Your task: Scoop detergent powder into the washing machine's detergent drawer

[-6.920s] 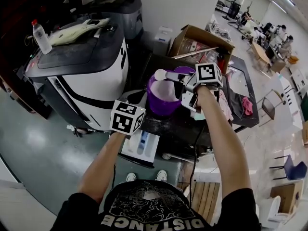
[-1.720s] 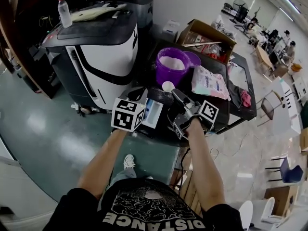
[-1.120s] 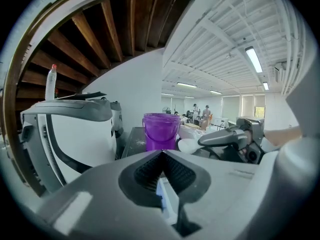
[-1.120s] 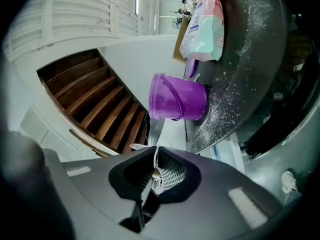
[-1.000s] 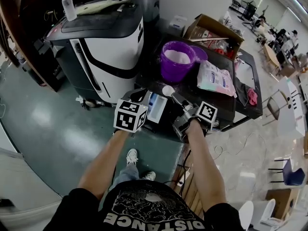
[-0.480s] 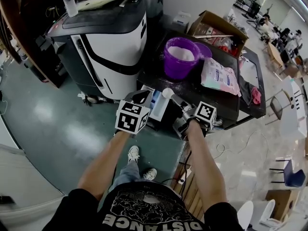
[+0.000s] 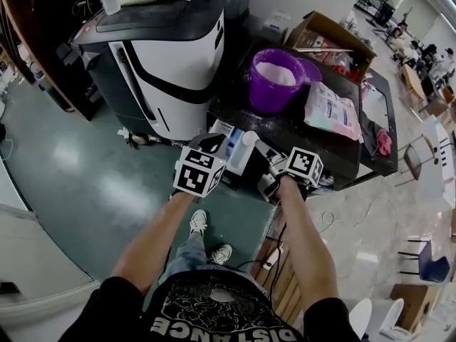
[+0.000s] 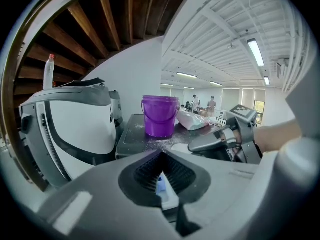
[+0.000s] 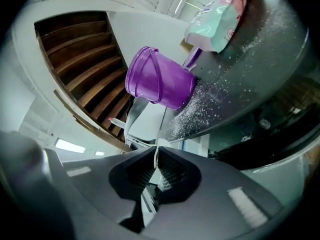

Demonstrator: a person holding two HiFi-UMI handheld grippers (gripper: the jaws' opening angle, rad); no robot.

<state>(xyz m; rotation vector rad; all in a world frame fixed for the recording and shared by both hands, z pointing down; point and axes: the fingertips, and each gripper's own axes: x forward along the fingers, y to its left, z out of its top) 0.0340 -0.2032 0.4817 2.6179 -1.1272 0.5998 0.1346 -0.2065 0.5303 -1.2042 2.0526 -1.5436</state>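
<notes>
While the detergent drawer [image 7: 235, 150] is sitting by the counter [image 7: 306, 142] edge on the near side of the purple bucket [image 7: 274, 84], we are pinching its white-and-blue rim in the left gripper [image 7: 212, 145], jaws closed down on it. We are holding the scoop [image 7: 249, 139] in the right gripper [image 7: 263, 154], jaws shut on its thin handle, bowl hovering over the drawer's bucket-side end. Since the handle is pointing back along our right forearm, we are judging a small wrist roll enough to tip powder in. Both arms are reaching forward, nearly parallel.
</notes>
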